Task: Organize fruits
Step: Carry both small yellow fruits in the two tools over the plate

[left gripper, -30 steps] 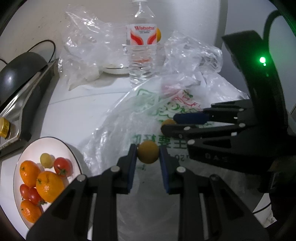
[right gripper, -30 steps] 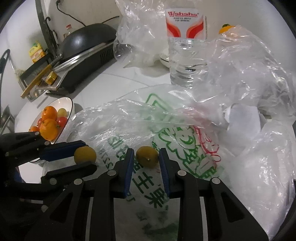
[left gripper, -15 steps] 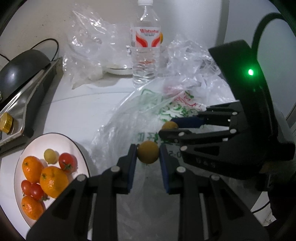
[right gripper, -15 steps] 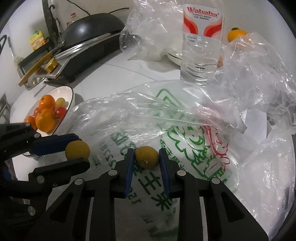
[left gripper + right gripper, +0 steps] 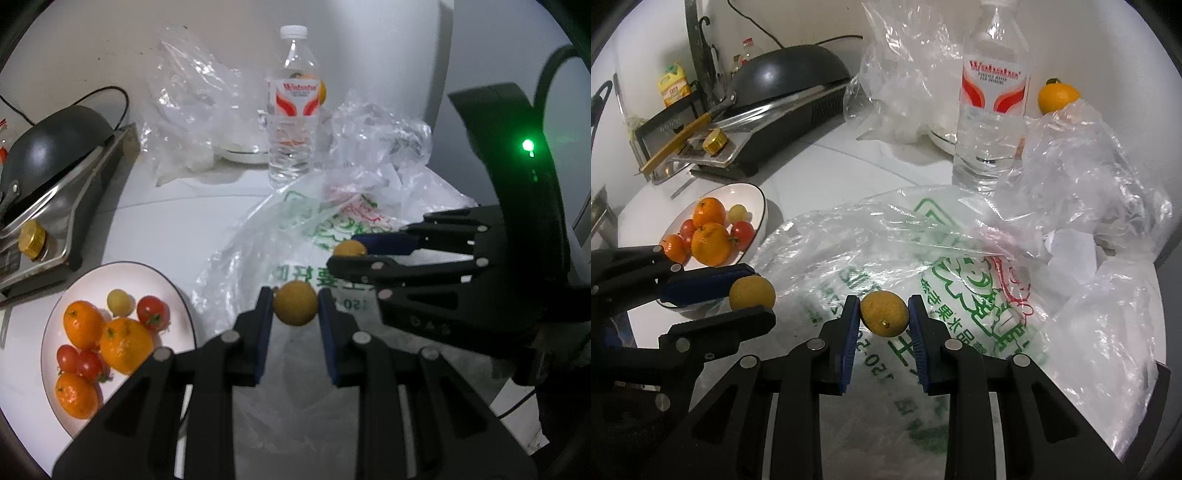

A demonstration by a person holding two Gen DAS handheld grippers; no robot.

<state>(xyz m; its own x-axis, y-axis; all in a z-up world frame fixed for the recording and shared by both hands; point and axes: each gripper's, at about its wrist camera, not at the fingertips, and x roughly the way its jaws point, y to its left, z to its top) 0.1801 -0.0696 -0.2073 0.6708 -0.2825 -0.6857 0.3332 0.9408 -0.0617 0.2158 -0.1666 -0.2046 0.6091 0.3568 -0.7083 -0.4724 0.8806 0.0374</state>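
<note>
My left gripper [image 5: 294,308] is shut on a small round yellow-brown fruit [image 5: 295,302], held above a printed plastic bag [image 5: 314,236]. My right gripper [image 5: 884,314] is shut on a second fruit of the same kind [image 5: 884,313], also over the bag [image 5: 923,251]. Each view shows the other gripper too: the right one [image 5: 349,253] with its fruit [image 5: 349,248] to the right in the left wrist view, the left one [image 5: 751,297] with its fruit [image 5: 752,293] at the left in the right wrist view. A white plate [image 5: 173,291] [image 5: 759,206] with oranges and small tomatoes lies to the left.
A water bottle [image 5: 293,107] [image 5: 991,96] stands at the back, with crumpled clear bags [image 5: 192,107] [image 5: 1082,155] around it and an orange [image 5: 1057,96] behind. A black electric cooker [image 5: 48,155] [image 5: 790,81] on a steel tray sits at the far left.
Both grippers have drawn back and risen a little with their fruits. The plate of fruit shows more fully and the bottle looks farther off.
</note>
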